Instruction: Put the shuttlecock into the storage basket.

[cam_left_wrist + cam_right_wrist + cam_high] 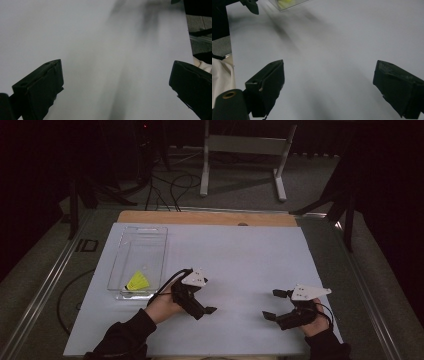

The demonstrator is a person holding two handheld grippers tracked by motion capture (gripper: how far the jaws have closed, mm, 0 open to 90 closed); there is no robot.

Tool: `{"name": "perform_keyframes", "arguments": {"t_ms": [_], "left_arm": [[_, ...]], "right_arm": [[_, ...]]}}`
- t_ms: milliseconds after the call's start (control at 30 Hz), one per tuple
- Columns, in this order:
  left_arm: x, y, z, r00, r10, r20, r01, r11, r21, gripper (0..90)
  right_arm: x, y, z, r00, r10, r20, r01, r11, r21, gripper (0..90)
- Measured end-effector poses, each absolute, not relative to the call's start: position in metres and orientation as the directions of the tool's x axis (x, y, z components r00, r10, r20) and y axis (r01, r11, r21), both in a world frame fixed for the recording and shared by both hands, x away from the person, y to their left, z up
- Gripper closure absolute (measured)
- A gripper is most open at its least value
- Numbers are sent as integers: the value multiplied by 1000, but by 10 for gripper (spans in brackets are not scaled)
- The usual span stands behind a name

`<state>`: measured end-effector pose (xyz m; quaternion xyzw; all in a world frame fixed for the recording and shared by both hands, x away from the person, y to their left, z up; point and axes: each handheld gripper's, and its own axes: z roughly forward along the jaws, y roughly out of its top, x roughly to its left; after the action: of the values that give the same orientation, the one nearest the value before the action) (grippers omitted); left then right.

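Note:
A clear plastic box (pixel 139 261) lies on the left of the white sheet (pixel 235 255), with a small yellow object (pixel 137 281) inside at its near end. My left gripper (pixel 202 302) hovers just right of the box's near corner, open, with bare sheet between its jaws in the left gripper view (pixel 116 75). My right gripper (pixel 274 304) is low over the sheet at the near right, also open and holding nothing (pixel 329 73). In the right gripper view the box corner (pixel 294 3) and yellow object (pixel 283 3) sit at the top edge.
The white sheet covers most of a wooden tabletop (pixel 205 217). Beyond the table a white metal stand (pixel 245 150) and black cables (pixel 170 190) lie on the grey floor. A jaw of the left gripper (pixel 250 6) shows at the top left of the right gripper view.

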<state>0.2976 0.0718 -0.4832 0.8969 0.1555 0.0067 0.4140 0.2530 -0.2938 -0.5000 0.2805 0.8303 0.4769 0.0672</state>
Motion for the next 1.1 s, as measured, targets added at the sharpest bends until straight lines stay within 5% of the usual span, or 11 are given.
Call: {"name": "perform_keyframes", "arguments": {"t_ms": [1100], "left_arm": [[253,154,-511,938,301,-171,327,-603,728,2]], "right_arm": [[252,-291,-503,-848,504,163,401,411,819,102]]}}
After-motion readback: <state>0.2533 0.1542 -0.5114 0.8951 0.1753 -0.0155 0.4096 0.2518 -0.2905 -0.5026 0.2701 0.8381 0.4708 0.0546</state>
